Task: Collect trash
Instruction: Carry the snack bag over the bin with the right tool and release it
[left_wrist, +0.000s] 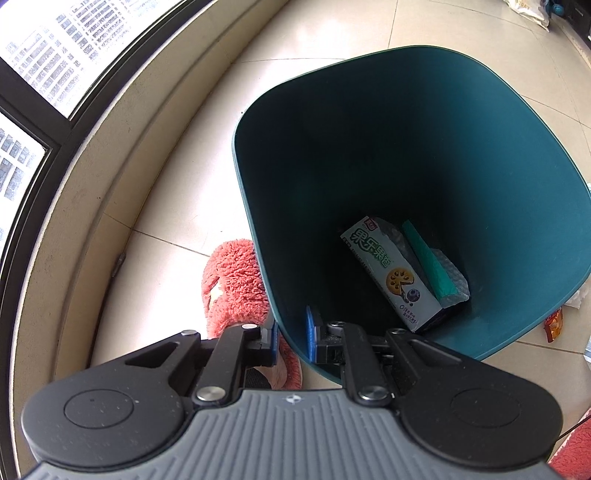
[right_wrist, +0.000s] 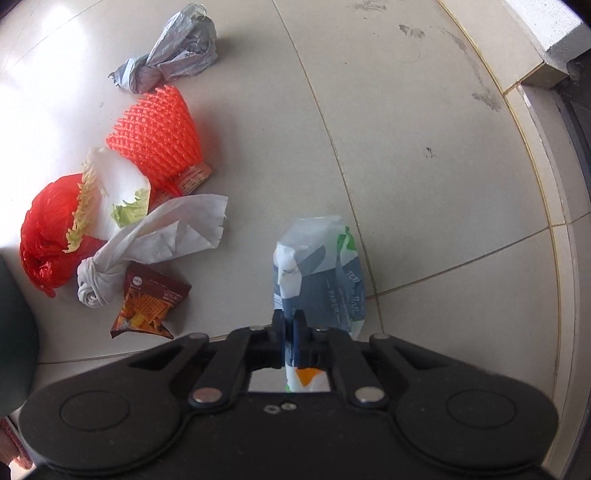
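Left gripper (left_wrist: 291, 334): blue-padded jaws straddle the near rim of a teal plastic bin (left_wrist: 535, 177), one finger outside, one inside, clamped on the wall. Bin is smooth, deep, rounded-square mouth. At its bottom, ahead and right of the jaws: one glossy cardboard biscuit box (left_wrist: 391, 273), one teal foam sheet (left_wrist: 428, 262) and a bit of clear bubble wrap (left_wrist: 456, 284) under it. Left of the jaws, outside the bin: one fuzzy coral slipper (left_wrist: 232, 280) on beige floor tiles (left_wrist: 173, 206).

Right gripper (right_wrist: 290, 326): jaws pinched together on one crinkly printed plastic wrapper (right_wrist: 321, 269), white, grey-blue and green, which sticks out ahead of the tips; its tail shows behind the jaws.

Loose trash on the tiles, left of and ahead of the right gripper:
- one brown foil snack packet (right_wrist: 149, 302), nearest
- one twisted white paper tissue (right_wrist: 147, 243)
- one white-and-yellow foam fruit net (right_wrist: 107, 192)
- one crumpled red plastic bag (right_wrist: 46, 236)
- one orange foam mesh sleeve (right_wrist: 157, 140) with a label
- one knotted grey plastic bag (right_wrist: 173, 51), farthest
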